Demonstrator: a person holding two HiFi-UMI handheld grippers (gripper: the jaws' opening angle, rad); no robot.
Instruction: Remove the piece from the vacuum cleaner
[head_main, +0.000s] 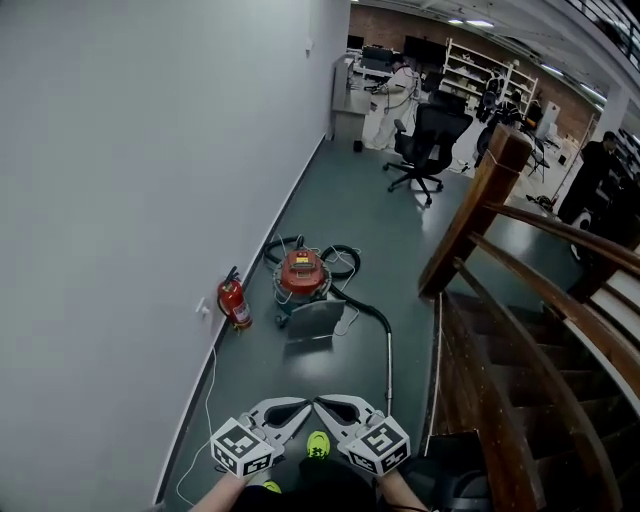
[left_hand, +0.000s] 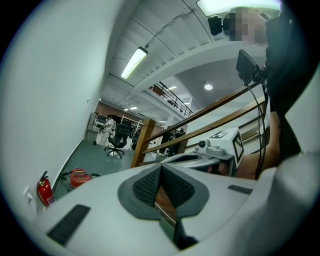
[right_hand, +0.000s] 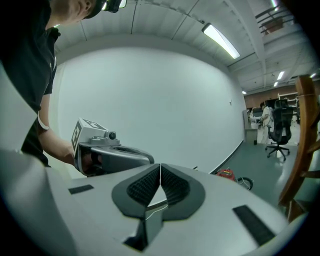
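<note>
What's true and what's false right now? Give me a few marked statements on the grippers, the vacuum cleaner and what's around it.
1. The left gripper and the right gripper are both shut, with nothing between their jaws. True.
2. The vacuum cleaner stands on the wooden stairs. False: it stands on the floor near the wall, left of the stairs.
3. A red fire extinguisher stands by the wall beside the vacuum cleaner. True.
4. The black office chair stands right next to the vacuum cleaner. False: it is much farther down the hall.
</note>
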